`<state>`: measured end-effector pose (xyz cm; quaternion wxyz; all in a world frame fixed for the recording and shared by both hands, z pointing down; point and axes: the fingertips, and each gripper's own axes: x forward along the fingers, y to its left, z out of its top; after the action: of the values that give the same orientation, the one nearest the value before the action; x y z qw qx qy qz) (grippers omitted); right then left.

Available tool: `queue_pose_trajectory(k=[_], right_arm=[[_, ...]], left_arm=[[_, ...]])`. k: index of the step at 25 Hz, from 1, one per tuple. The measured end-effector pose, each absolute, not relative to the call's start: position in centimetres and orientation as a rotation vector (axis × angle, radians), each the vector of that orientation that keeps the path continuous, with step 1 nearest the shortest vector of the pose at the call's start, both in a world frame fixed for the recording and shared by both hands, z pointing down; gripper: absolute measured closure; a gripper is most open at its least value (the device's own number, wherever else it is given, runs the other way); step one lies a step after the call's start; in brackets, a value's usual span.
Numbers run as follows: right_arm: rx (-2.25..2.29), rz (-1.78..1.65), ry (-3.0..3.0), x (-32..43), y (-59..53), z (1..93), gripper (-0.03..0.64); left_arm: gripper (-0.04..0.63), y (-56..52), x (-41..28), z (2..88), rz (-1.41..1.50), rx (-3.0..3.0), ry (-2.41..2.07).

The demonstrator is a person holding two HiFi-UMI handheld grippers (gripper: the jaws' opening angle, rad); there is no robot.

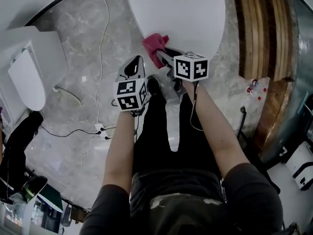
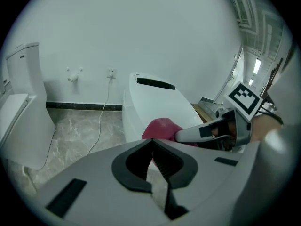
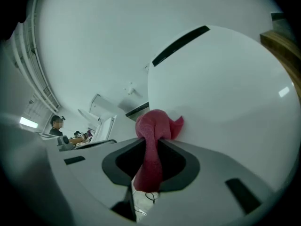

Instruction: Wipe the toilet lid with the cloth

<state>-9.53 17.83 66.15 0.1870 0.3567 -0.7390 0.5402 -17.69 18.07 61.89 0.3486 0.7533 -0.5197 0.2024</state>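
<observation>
A white toilet with its lid [image 1: 176, 11] down fills the top middle of the head view. My right gripper [image 1: 164, 58] is shut on a pink cloth [image 1: 155, 44], and the bunched end of the cloth rests at the lid's near edge. In the right gripper view the pink cloth [image 3: 153, 135] hangs between the closed jaws against the white lid [image 3: 225, 88]. My left gripper [image 1: 138, 62] hovers just left of the toilet over the floor, shut and holding nothing. From the left gripper view I see the toilet lid [image 2: 157, 102], the cloth [image 2: 160, 128] and the right gripper's fingers [image 2: 197, 133] ahead.
A second white toilet [image 1: 29, 75] stands at the left, with a white cable [image 1: 101, 48] trailing over the marble floor to a power strip [image 1: 100, 129]. A wooden wall panel [image 1: 257, 28] borders the right. Another person's dark shoe [image 1: 29, 185] sits at the lower left.
</observation>
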Motion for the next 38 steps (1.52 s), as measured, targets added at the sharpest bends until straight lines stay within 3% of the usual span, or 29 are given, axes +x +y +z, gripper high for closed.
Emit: queue_pose_trajectory(k=[10, 26, 38], right_arm=[[1.077, 1.555, -2.02, -0.6, 19.7, 68.0, 0.54], [1.206, 1.528, -1.957, 20.6, 19.3, 68.1, 0.54], [1.257, 1.53, -2.098, 22.4, 18.6, 60.0, 0.54]], left_arm=[[0.587, 20.4, -11.3, 63.3, 0.565, 1.962, -1.272], [0.586, 20.8, 6.1, 62.0, 0.575, 2.006, -1.229], [0.586, 22.0, 7.1, 55.5, 0.548, 2.045, -1.284]])
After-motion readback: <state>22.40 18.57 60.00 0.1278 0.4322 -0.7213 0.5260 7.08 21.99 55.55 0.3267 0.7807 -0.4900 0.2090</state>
